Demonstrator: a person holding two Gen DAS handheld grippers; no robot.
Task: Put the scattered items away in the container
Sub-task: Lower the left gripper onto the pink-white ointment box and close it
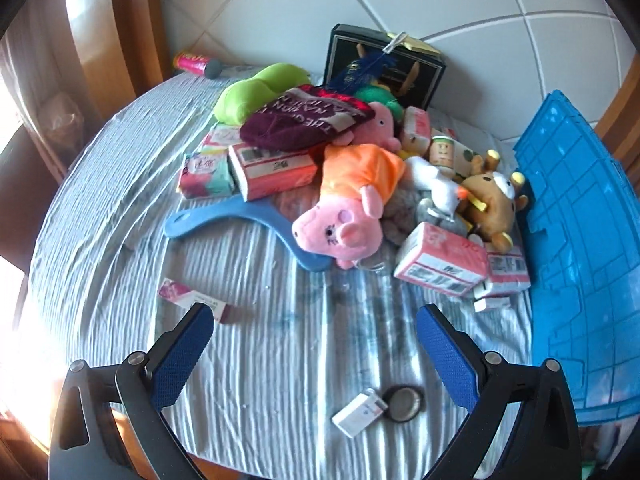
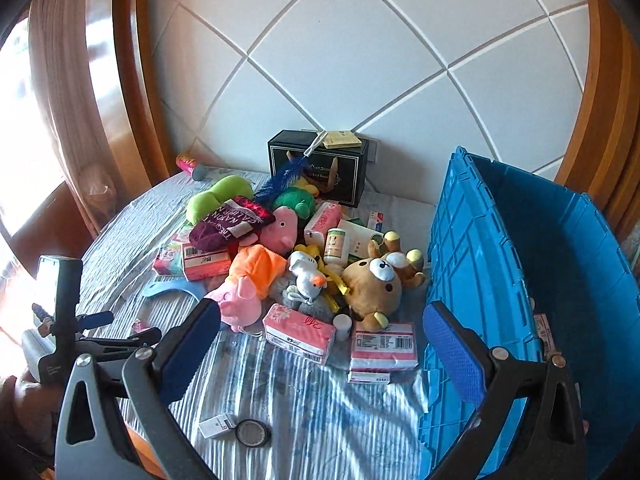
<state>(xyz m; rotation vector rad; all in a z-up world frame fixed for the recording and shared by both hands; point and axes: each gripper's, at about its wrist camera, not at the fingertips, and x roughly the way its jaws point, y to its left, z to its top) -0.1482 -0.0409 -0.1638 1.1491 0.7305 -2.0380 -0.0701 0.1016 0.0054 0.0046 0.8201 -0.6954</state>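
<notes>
We judge sorting barely begun: both the left claw (image 1: pixel 314 326) and right claw (image 2: pixel 322 328) gape wide, empty. Toys (image 2: pixel 374 284) lie heaped left of the blue crate (image 2: pixel 580 264); next, grasp one.

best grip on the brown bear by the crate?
Probably the bear by its round head, coming from above with jaws across the face. It lies face-up at the pile's edge beside the blue crate; the head is the bulkiest exposed part. The right gripper, open, is nearest.
</notes>
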